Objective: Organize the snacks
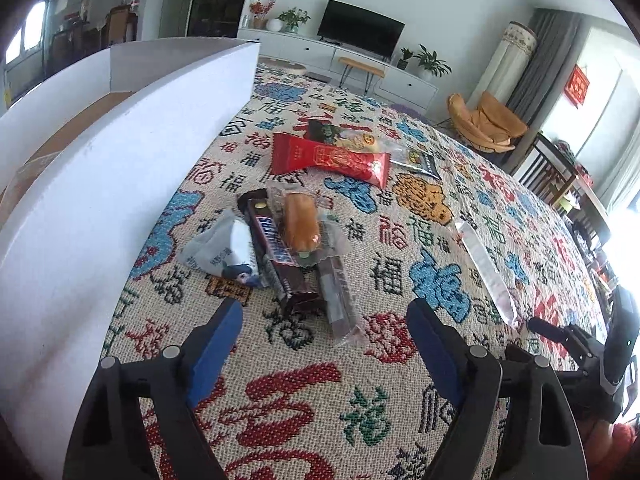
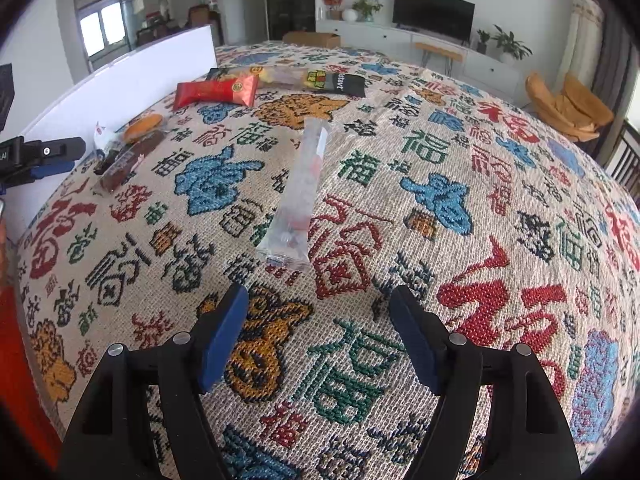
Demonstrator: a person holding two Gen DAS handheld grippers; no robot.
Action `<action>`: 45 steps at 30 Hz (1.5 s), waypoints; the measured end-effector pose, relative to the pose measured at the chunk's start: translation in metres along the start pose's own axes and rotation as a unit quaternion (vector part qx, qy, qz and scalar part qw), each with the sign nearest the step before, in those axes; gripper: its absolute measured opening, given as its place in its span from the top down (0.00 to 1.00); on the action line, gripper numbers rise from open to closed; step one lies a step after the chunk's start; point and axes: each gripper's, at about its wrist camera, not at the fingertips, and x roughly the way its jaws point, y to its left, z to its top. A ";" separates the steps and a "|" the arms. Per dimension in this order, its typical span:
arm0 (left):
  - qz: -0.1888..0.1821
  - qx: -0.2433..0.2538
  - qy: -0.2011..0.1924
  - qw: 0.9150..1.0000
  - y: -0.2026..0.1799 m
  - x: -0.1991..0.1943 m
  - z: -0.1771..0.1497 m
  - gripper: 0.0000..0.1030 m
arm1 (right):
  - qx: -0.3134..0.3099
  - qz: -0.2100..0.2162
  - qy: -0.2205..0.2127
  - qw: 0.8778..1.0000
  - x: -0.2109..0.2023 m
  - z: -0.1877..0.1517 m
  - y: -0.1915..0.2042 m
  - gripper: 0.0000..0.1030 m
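Note:
Several snacks lie on a patterned cloth (image 1: 360, 400). My left gripper (image 1: 324, 312) stands open just short of a cluster: a Snickers bar (image 1: 276, 248), a wrapped bread roll (image 1: 300, 220), a grey-white packet (image 1: 220, 248) and a brown bar in clear wrap (image 1: 336, 292). Nothing sits between its fingers. A red packet (image 1: 332, 158) and dark packets (image 1: 420, 160) lie farther back. In the right wrist view, my right gripper (image 2: 320, 292) is open and empty, a little short of a long clear packet (image 2: 300, 192) lying lengthwise ahead of it.
A tall white box (image 1: 100, 200) with a cardboard floor stands at the left, beside the cluster. The red packet (image 2: 216, 92) and a black packet (image 2: 344, 82) lie near the cloth's far edge. Beyond are a TV cabinet, plants and an orange chair (image 1: 488, 120).

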 end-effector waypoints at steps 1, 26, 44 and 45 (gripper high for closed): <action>-0.001 0.012 0.003 1.000 -0.007 0.002 -0.001 0.24 | -0.001 0.000 0.000 1.000 0.000 0.000 0.000 0.26; -0.072 0.096 0.145 0.982 -0.036 0.006 -0.047 0.78 | 0.000 -0.002 0.000 1.000 0.000 0.000 -0.001 0.24; 0.026 0.200 0.108 0.974 -0.079 0.032 -0.040 0.56 | 0.000 -0.002 0.000 1.000 0.001 0.000 -0.001 0.24; 0.026 0.197 0.107 0.974 -0.078 0.031 -0.039 0.62 | 0.000 -0.002 0.000 1.000 0.001 0.000 -0.001 0.24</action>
